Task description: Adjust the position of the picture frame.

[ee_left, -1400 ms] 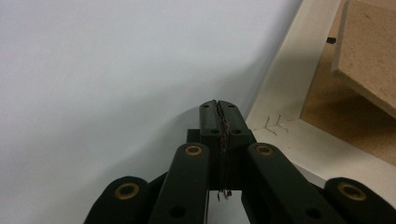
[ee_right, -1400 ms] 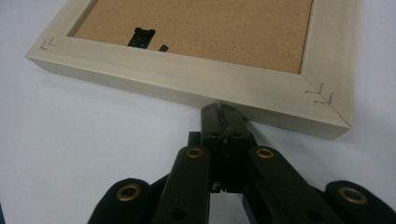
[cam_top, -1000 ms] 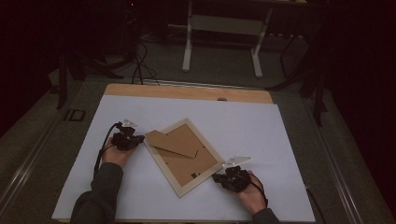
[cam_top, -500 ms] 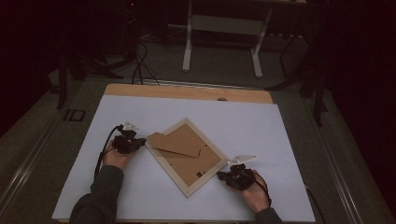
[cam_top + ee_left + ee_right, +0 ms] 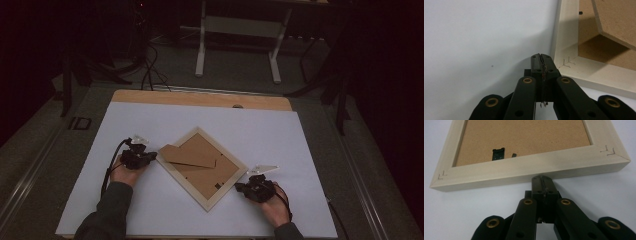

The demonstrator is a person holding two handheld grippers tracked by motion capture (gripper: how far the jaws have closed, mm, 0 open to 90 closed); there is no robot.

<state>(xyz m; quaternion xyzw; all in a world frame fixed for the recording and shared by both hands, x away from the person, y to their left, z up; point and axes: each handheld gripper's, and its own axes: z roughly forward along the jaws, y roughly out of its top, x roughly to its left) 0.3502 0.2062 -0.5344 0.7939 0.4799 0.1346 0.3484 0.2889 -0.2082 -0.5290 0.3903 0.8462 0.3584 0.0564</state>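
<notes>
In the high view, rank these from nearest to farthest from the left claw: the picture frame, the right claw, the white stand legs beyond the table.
1. Picture frame: face down, its left corner right beside the left claw.
2. Right claw: across the frame, at its lower right edge.
3. White stand legs: on the floor past the table's far edge.
</notes>
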